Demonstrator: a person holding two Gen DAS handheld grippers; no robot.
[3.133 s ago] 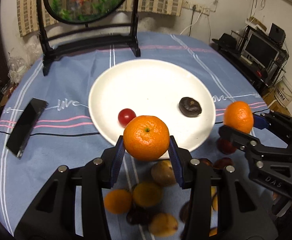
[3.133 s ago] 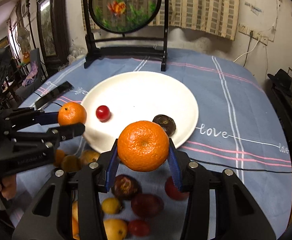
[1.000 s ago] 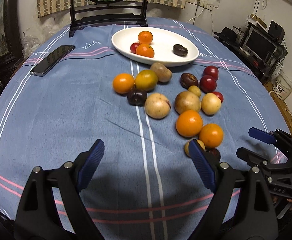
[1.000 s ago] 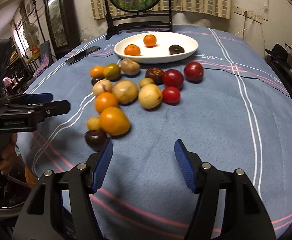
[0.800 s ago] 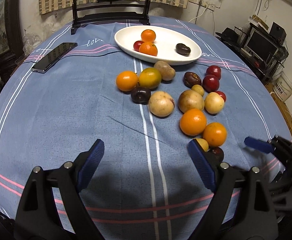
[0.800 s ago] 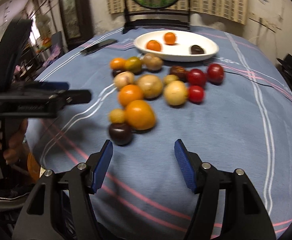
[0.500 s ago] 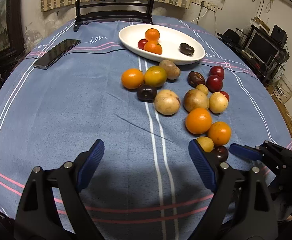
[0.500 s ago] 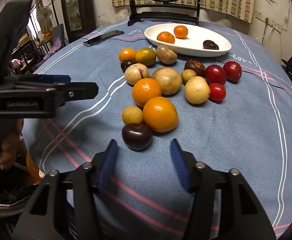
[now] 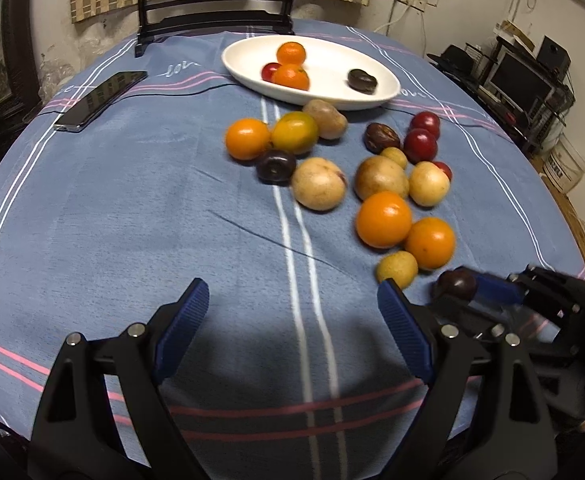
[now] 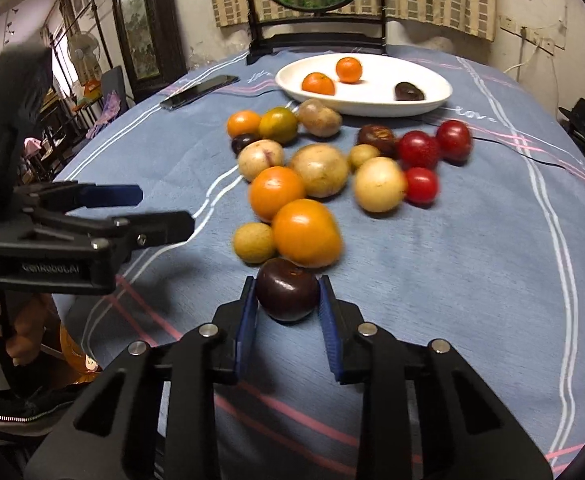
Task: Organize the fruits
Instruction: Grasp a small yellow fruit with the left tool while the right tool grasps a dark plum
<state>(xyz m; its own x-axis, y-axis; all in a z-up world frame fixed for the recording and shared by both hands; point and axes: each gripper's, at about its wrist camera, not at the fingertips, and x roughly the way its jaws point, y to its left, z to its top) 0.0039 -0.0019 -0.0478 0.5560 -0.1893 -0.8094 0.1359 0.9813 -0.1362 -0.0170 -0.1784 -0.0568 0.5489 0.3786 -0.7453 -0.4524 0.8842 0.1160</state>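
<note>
Counter [image 9: 112, 216] under blue striped cloth; white plate [image 10: 432, 98] at far side, loose fruit heap before it. Left gripper [image 9: 288, 328]: jaws wide apart over bare cloth. Right gripper [image 10: 288, 300]: jaws clamped on dark plum [image 10: 287, 290] at heap's near edge. Cherry tomato [image 9: 269, 71] on the plate shows only in the left view.

The right gripper [image 10: 287, 300] points down and forward at twelve o'clock, its blue pads pressed on both sides of a dark plum [image 10: 287, 290]. The left gripper [image 9: 292, 320], at its nine o'clock, tilts downward with jaws spread wide and nothing between them.
</note>
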